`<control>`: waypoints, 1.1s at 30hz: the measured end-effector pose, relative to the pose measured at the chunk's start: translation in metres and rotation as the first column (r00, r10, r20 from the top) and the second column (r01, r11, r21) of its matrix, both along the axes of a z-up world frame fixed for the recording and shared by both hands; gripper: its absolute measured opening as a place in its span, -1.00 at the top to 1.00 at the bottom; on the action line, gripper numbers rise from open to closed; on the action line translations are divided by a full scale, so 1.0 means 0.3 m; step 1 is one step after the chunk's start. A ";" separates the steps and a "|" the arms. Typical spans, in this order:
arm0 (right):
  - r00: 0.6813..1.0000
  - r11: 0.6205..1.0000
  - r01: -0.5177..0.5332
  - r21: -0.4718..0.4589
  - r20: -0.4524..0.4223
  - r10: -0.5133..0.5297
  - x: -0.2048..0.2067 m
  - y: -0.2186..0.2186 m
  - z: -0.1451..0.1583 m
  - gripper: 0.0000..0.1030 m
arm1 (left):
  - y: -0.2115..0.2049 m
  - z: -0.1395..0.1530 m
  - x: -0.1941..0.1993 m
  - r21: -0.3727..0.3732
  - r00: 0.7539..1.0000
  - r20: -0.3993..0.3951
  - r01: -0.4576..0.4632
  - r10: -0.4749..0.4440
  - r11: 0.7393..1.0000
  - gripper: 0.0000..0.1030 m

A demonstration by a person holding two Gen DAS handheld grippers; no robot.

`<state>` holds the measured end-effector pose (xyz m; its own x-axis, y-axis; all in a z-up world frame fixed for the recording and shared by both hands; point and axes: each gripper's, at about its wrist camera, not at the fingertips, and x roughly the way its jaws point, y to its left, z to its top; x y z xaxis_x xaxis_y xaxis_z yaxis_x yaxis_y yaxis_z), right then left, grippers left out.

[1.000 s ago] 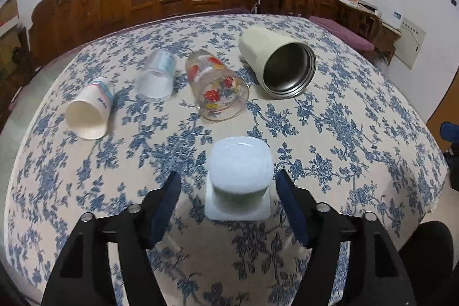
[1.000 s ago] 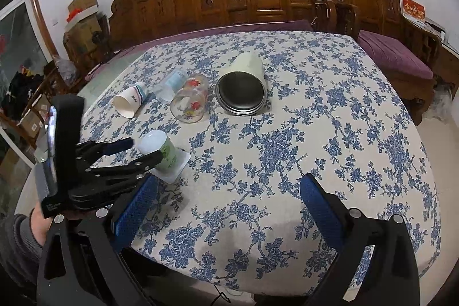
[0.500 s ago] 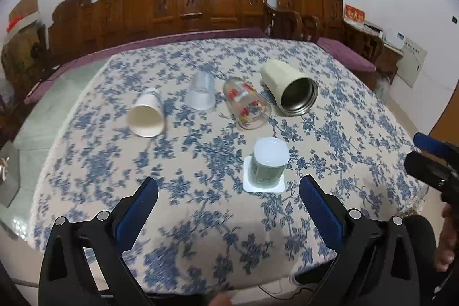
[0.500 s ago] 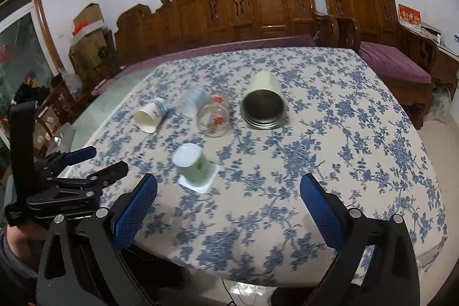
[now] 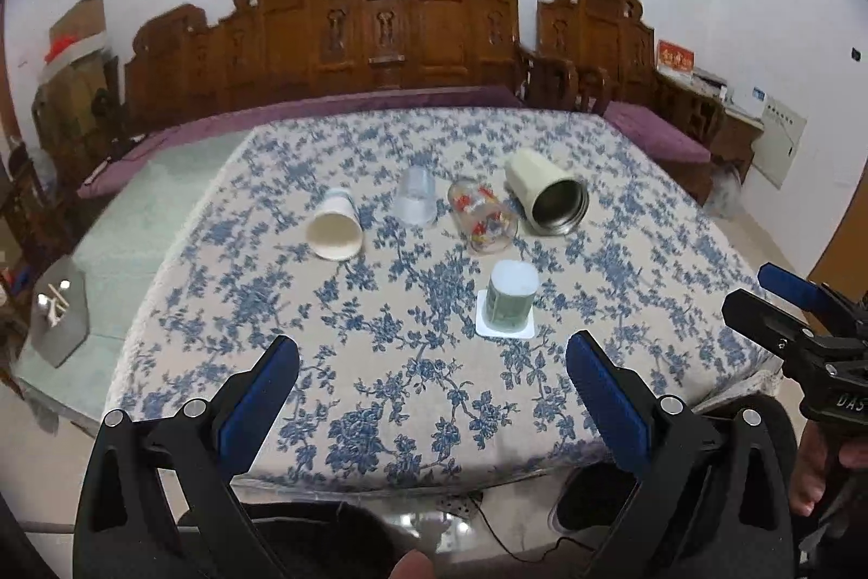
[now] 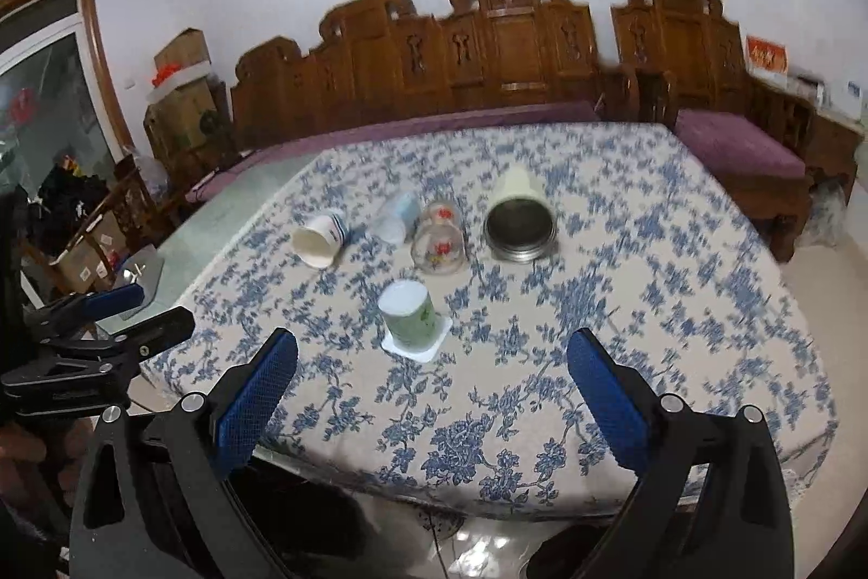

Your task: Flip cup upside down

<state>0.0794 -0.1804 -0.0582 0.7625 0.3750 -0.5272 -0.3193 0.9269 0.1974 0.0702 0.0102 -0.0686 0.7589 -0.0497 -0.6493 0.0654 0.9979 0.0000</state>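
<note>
Cup inverted on coaster | left gripper has backed off table, wide open, empty | right gripper wide open, empty | flip looks done

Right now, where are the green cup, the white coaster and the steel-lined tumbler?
green cup [image 5: 509, 305], left wrist view, on its side wall
white coaster [image 5: 525, 333], left wrist view, near corner
steel-lined tumbler [image 6: 519, 226], right wrist view, inside its mouth
</note>
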 end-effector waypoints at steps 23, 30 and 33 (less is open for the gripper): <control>0.975 0.999 0.044 0.029 0.218 -0.049 -0.236 -0.025 0.193 -0.95 | 0.015 0.214 -0.251 -0.003 0.979 0.198 -0.053 0.053 0.999 -0.85; 0.975 0.999 0.042 0.028 0.216 -0.047 -0.235 -0.023 0.195 -0.95 | 0.012 0.216 -0.261 -0.013 0.977 0.205 -0.048 0.050 0.999 -0.85; 0.975 0.999 0.043 0.027 0.216 -0.048 -0.235 -0.023 0.194 -0.95 | 0.009 0.221 -0.268 -0.014 0.977 0.209 -0.048 0.049 0.999 -0.85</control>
